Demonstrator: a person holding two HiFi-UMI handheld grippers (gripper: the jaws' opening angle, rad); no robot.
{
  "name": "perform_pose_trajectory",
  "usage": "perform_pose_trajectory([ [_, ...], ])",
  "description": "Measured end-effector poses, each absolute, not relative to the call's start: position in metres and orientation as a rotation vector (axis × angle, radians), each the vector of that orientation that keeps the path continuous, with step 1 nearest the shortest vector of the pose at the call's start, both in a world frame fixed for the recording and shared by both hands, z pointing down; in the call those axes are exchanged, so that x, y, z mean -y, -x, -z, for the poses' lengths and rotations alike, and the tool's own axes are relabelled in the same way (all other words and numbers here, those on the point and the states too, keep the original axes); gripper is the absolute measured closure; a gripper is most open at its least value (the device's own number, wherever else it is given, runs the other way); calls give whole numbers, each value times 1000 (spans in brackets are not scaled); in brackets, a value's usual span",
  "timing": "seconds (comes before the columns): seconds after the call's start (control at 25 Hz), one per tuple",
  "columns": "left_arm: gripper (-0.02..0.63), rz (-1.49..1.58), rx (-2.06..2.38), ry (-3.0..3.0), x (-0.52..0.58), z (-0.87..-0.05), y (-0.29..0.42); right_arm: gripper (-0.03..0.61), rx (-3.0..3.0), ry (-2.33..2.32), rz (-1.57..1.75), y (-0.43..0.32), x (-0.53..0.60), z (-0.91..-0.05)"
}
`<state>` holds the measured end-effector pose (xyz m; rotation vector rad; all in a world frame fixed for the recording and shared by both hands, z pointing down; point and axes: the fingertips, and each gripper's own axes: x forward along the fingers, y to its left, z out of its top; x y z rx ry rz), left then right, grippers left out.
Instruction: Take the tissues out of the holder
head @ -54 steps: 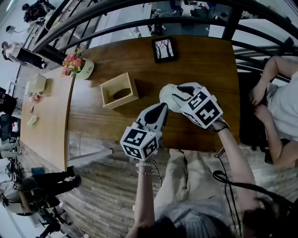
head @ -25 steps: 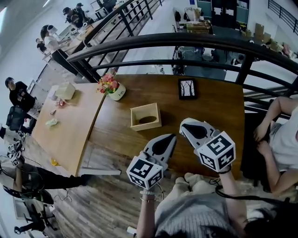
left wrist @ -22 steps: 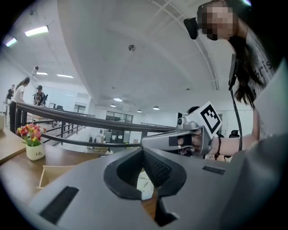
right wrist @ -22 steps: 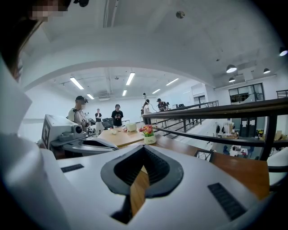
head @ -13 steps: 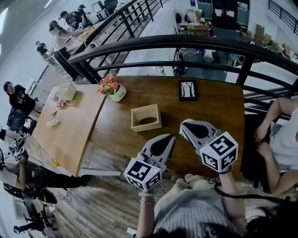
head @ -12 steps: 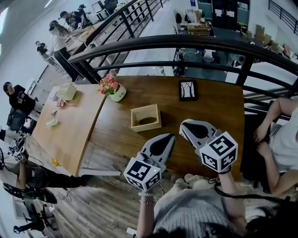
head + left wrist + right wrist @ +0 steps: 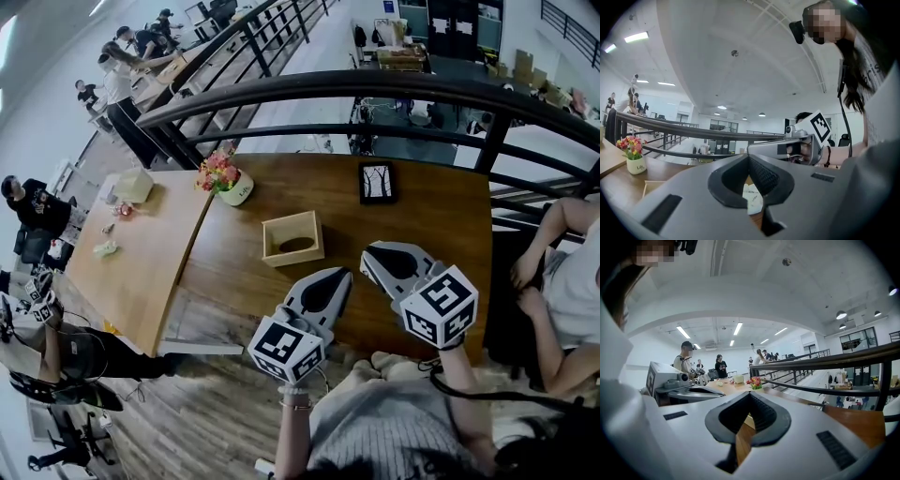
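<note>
With your left gripper and right gripper both clamped shut, apparently empty, the holder lies far-left, nearer your left.

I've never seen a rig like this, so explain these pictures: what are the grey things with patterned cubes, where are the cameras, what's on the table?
A person holds a grasping tool in each hand: left tool, right tool; the marker cubes belong to them. One picture comes from a head camera looking down; the other two ride on the tools. On the wooden table stand a wooden tissue holder, a framed picture and a flower pot. Both tools are shut on nothing; something white shows past the left one's jaws.
</note>
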<state>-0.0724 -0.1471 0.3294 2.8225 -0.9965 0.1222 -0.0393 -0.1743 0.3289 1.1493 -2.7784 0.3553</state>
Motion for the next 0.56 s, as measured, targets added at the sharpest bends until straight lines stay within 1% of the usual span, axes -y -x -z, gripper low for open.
perform_pose_trajectory([
  [0.56,606,-119,990,-2818,151,-328,69,566,2787,-1140,-346,35,176,-327],
])
